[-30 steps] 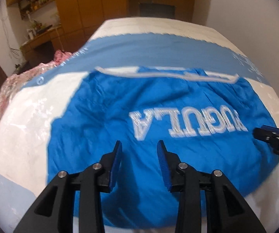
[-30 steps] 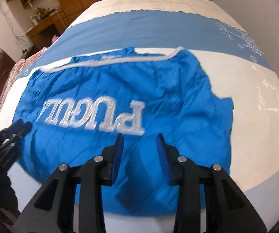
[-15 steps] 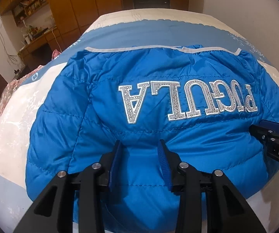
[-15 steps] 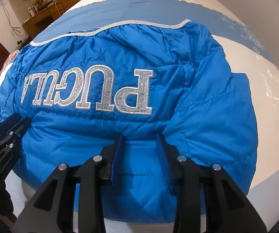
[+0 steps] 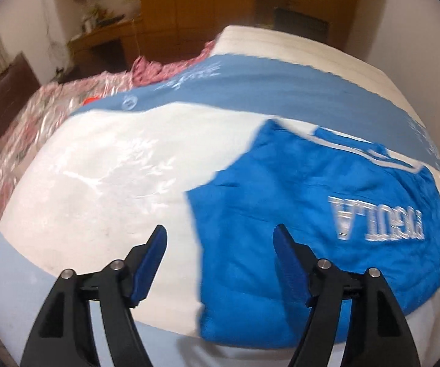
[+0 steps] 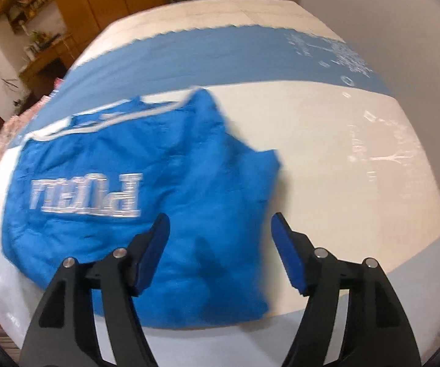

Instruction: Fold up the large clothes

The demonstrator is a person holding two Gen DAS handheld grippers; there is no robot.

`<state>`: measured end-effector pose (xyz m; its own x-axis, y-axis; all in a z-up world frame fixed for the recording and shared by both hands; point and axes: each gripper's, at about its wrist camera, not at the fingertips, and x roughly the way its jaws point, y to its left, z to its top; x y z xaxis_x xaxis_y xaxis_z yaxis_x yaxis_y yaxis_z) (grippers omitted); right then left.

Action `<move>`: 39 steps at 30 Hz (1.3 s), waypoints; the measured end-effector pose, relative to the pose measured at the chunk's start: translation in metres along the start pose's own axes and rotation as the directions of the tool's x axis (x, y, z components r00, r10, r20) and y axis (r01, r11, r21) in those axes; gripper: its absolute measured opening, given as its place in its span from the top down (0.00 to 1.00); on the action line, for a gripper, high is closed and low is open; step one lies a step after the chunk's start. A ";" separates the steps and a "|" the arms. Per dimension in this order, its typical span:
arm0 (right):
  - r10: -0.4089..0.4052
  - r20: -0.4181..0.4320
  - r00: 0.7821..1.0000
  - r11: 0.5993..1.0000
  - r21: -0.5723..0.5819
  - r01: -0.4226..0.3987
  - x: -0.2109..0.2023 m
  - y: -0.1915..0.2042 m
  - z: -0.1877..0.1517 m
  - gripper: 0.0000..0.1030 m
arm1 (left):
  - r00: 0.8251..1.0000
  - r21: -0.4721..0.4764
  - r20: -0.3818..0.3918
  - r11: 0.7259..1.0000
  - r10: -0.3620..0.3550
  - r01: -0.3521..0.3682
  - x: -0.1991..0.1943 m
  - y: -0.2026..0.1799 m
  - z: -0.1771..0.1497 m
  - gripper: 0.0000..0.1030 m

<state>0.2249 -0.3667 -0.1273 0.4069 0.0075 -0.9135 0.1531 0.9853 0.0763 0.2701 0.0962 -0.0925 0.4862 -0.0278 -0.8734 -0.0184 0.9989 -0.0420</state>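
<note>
Now the blue puffer jacket [image 5: 296,214] lies folded into a rumpled block on the white-and-blue bedsheet [image 5: 113,168], white trim along its far edge, silver letters upside down – blurred, roughly "PUGULA" – while left gripper [image 5: 220,243] and right gripper [image 6: 220,229] hang above it, both spread wide, holding nothing

You are in a home bedroom: a bed [image 6: 327,159] with a white-and-blue sheet fills the view, wooden wardrobes [image 5: 189,3] stand behind it, and a cluttered wooden desk [image 5: 97,35] sits beyond its far left corner.
</note>
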 end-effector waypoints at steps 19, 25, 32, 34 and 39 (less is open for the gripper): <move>0.215 -0.178 0.960 0.967 0.175 -0.184 0.085 -0.032 0.015 0.14 | 0.980 -0.052 -0.150 0.991 -0.129 0.123 0.084 -0.002 -0.001 0.18; 0.263 -0.149 0.953 0.958 0.157 -0.240 0.077 -0.019 0.022 0.65 | 0.978 -0.056 -0.128 0.986 -0.162 0.156 0.076 -0.016 0.003 0.70; 0.336 -0.067 0.939 0.935 0.148 -0.324 0.030 -0.017 0.021 0.86 | 0.983 -0.055 -0.044 0.983 -0.179 0.176 0.036 -0.018 0.005 0.89; 0.361 -0.040 0.932 0.926 0.137 -0.353 0.014 -0.016 0.023 0.86 | 0.981 -0.040 -0.016 0.981 -0.193 0.192 0.016 -0.021 0.006 0.89; 0.386 0.002 0.923 0.920 0.074 -0.385 -0.035 -0.007 0.019 0.87 | 0.973 0.011 0.024 0.973 -0.230 0.230 -0.030 -0.029 0.004 0.90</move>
<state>0.2267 -0.3767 -0.0885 0.4365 0.3866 -0.8124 0.0506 0.8910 0.4512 0.2596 0.0678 -0.0633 0.4979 -0.2560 -0.8286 0.1038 0.9662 -0.2361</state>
